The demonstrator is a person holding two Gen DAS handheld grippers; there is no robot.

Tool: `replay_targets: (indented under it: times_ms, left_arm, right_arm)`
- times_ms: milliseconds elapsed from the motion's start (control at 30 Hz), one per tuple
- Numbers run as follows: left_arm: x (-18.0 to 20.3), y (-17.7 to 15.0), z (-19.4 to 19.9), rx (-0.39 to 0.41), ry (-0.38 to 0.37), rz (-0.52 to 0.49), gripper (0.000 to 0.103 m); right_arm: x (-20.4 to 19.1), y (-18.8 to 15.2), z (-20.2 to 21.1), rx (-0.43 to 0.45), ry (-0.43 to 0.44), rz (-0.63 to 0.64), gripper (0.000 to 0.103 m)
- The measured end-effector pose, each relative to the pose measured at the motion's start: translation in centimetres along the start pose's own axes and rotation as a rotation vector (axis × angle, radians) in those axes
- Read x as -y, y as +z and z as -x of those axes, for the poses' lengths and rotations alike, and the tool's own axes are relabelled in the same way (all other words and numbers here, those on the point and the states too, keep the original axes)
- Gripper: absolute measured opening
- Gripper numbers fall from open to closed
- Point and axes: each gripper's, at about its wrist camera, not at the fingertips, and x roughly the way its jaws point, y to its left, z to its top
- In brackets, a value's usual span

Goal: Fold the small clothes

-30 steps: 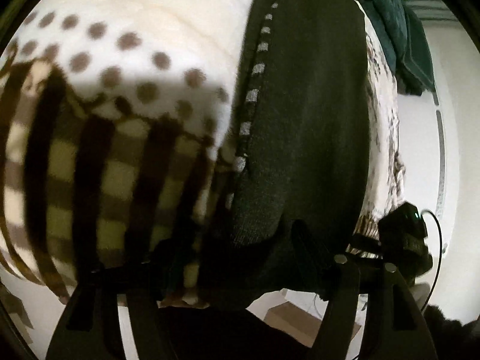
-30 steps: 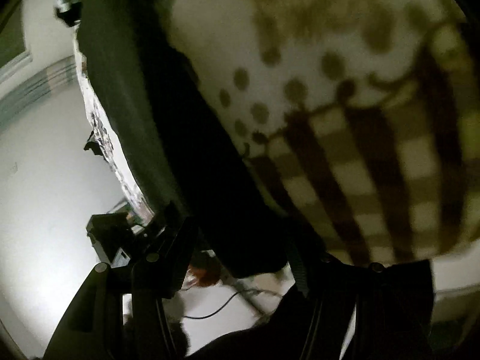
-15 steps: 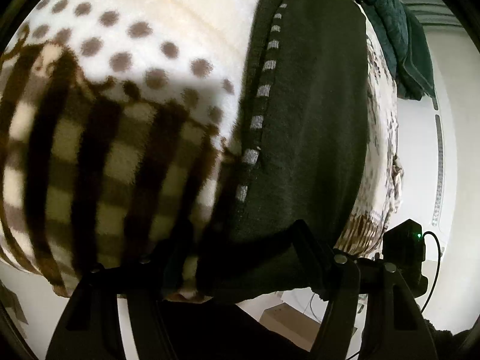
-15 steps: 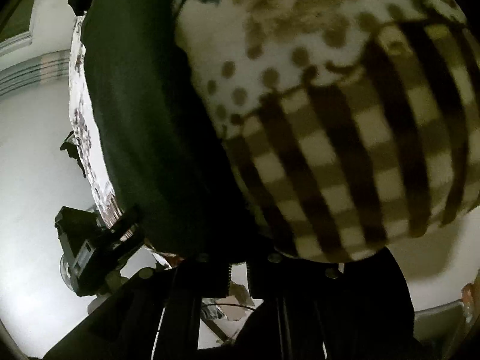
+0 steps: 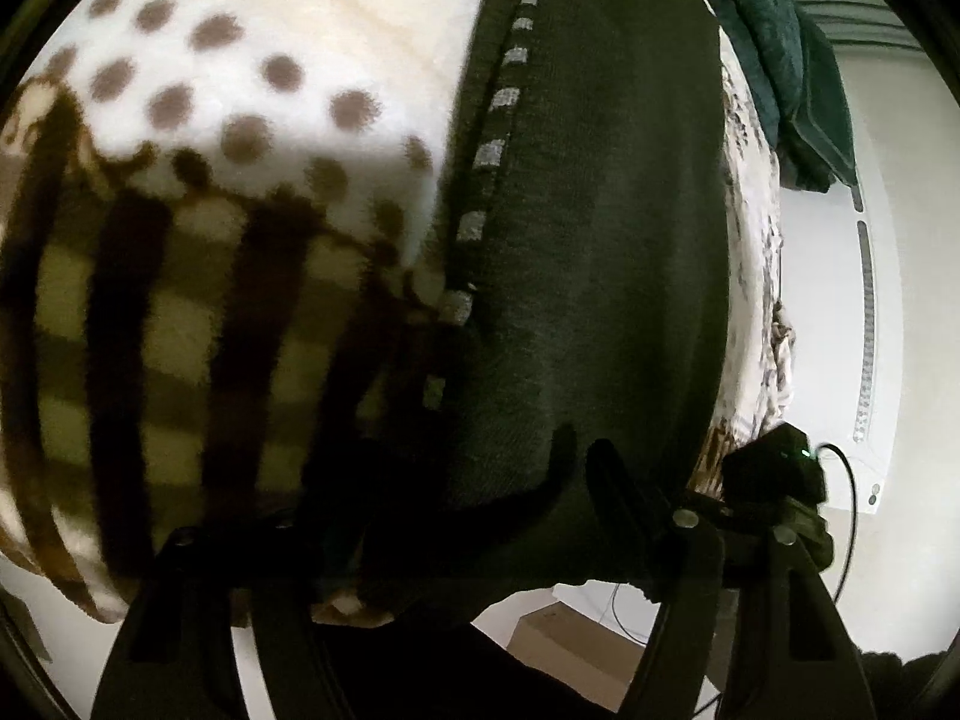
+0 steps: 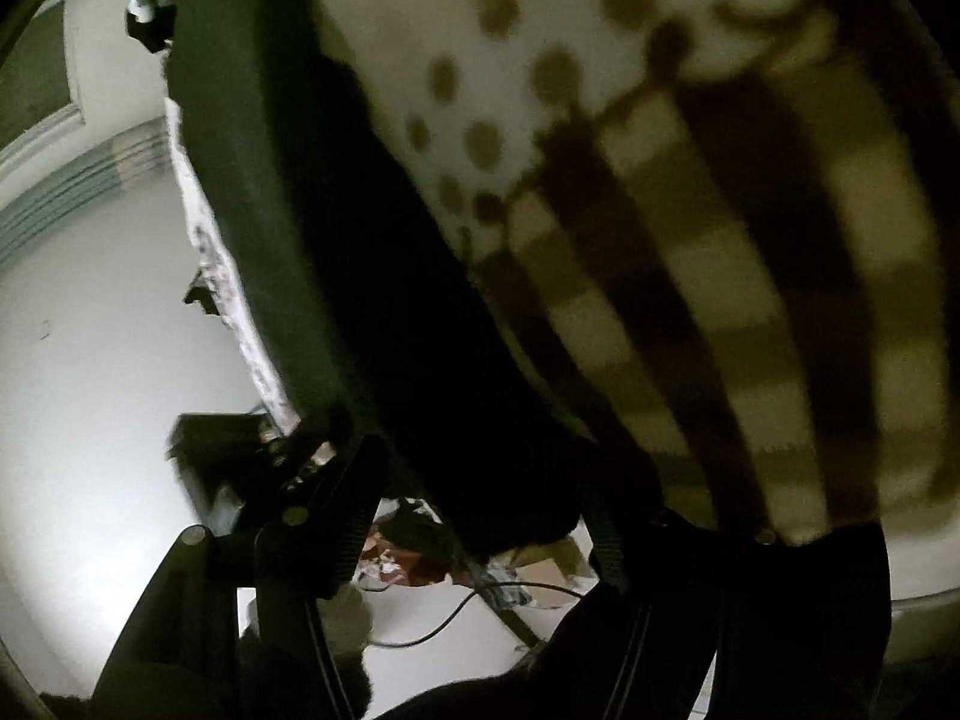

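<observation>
both claws released: left gripper (image 5: 474,480) and right gripper (image 6: 480,480) straddle the dark knitted garment (image 5: 600,240) hem; you pinch evenly on the fleece blanket (image 5: 210,270).

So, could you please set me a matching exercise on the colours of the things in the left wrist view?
Things:
1. knit garment
2. blanket
3. bunched cloth at the top right
4. box on the floor

Colours:
A. cream with brown dots and checks
B. plain cardboard brown
C. dark, with a line of grey dashes
D. deep teal green

Pairs: 1-C, 2-A, 3-D, 4-B
</observation>
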Motion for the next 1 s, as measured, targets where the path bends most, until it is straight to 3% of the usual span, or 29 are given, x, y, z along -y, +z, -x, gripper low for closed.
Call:
replay_targets:
  times_ms: [67, 100, 133, 167, 200, 233, 333, 500, 600, 767, 1000]
  left_arm:
    - [0.3, -0.2, 0.1, 0.013, 0.0, -0.011, 0.068]
    - [0.7, -0.3, 0.0, 0.016, 0.012, -0.018, 0.066]
    - [1.1, -0.5, -0.1, 0.017, 0.033, -0.032, 0.044]
    - [1.5, -0.5, -0.2, 0.005, 0.069, -0.045, 0.028]
    - [1.8, -0.5, -0.2, -0.009, 0.081, -0.052, 0.015]
    - [2.1, -0.6, 0.1, -0.002, 0.091, -0.059, 0.013]
    - [3.8, -0.9, 1.7, 0.026, 0.125, -0.102, 0.011]
    - [7.4, -1.1, 4.6, 0.067, 0.175, -0.17, 0.011]
    - [8.7, -0.6, 5.8, 0.093, 0.21, -0.199, 0.01]
    - [10.0, 0.4, 7.3, 0.122, 0.22, -0.211, 0.01]
    - [12.8, 2.9, 8.8, 0.159, 0.165, -0.196, 0.01]
  right_arm:
    - [-0.2, -0.1, 0.1, 0.018, -0.005, -0.004, 0.061]
    - [-0.4, -0.2, 0.0, 0.029, -0.02, -0.002, 0.045]
    - [-0.8, -0.4, 0.1, 0.037, -0.043, 0.007, 0.026]
    - [-1.3, -0.7, 0.3, 0.042, -0.036, 0.023, 0.019]
    - [-1.7, -0.9, 0.7, 0.048, -0.037, 0.03, 0.017]
    - [-2.1, -1.2, 1.0, 0.054, -0.045, 0.036, 0.017]
    - [-4.6, -2.3, 2.5, 0.077, -0.119, 0.095, 0.016]
    - [-10.9, -4.0, 3.5, 0.109, -0.408, 0.272, 0.016]
    - [-14.2, -4.8, 3.8, 0.116, -0.51, 0.359, 0.015]
    - [-17.8, -5.0, 5.0, 0.143, -0.554, 0.435, 0.015]
    - [-21.2, -3.8, 7.9, 0.176, -0.496, 0.419, 0.015]
